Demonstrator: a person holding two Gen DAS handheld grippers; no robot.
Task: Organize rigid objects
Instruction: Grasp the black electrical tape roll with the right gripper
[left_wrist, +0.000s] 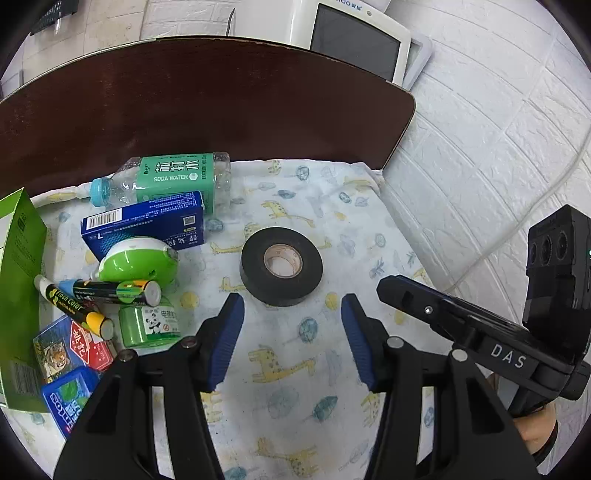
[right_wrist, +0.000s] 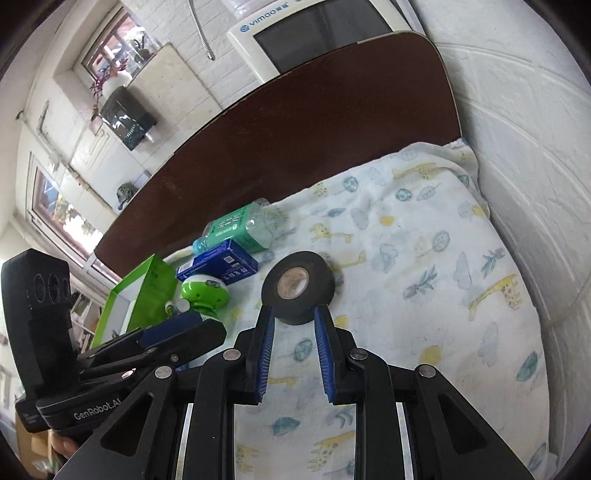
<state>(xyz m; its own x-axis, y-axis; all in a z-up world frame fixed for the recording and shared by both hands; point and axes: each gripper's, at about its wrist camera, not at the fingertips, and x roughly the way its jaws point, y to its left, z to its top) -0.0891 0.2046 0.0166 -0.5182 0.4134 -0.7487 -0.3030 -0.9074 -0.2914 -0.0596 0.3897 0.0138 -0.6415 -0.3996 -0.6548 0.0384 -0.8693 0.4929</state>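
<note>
A black tape roll lies flat on the animal-print cloth; it also shows in the right wrist view. My left gripper is open, its tips just short of the roll. My right gripper is open and empty, its tips at the roll's near edge. At the left lie a soda water bottle, a blue box, a green-and-white round gadget, two markers, a small green jar and small flat packs.
A green carton stands at the far left. The dark brown table reaches beyond the cloth. A white brick wall and a white cable run on the right. A white monitor stands behind the table.
</note>
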